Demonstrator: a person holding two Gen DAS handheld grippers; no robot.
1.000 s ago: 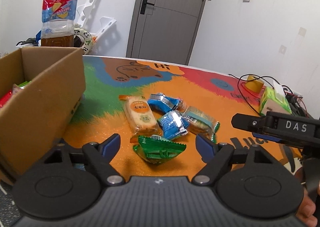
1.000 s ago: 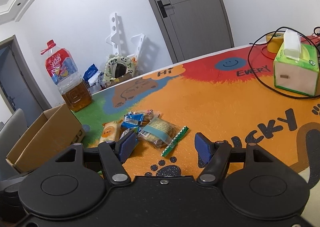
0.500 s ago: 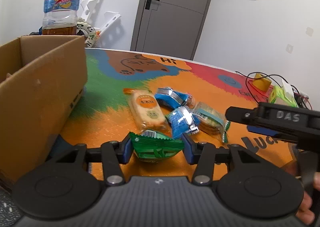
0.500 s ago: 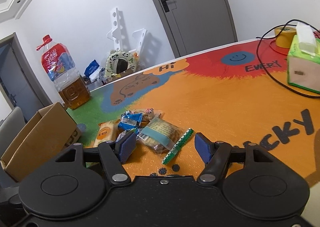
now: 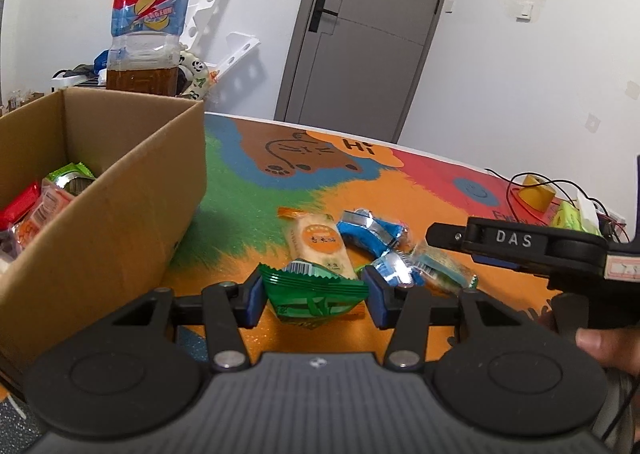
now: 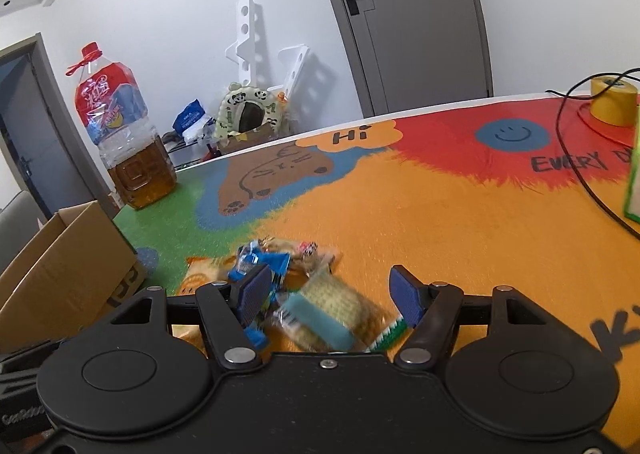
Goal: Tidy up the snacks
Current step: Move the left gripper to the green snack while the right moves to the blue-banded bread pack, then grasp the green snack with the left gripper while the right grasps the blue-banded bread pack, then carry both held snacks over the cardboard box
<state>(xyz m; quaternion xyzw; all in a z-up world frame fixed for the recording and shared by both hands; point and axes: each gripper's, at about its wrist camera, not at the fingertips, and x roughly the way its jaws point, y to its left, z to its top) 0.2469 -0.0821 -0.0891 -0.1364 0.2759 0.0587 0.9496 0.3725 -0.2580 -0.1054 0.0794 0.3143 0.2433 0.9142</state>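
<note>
My left gripper [image 5: 314, 296] is shut on a green snack packet [image 5: 314, 292] and holds it just above the table, beside the cardboard box [image 5: 120, 190] that holds several snacks. On the mat lie an orange cracker pack [image 5: 320, 244], two blue packets [image 5: 370, 230] and a clear biscuit pack with a teal band [image 5: 440, 268]. My right gripper [image 6: 330, 294] is open, its jaws on either side of that biscuit pack [image 6: 332, 314], with the blue packets [image 6: 260, 266] at its left finger. It also shows in the left wrist view [image 5: 520, 246].
A large iced-tea bottle [image 5: 146, 26] stands behind the box. A green tissue box [image 5: 572, 214], a yellow tape roll [image 6: 614, 100] and black cables [image 6: 580, 174] lie at the table's far right. The box also shows in the right wrist view [image 6: 68, 266].
My left gripper closed on the green packet and lifted it toward the box. My right gripper moved down and forward over the biscuit pack, still open.
</note>
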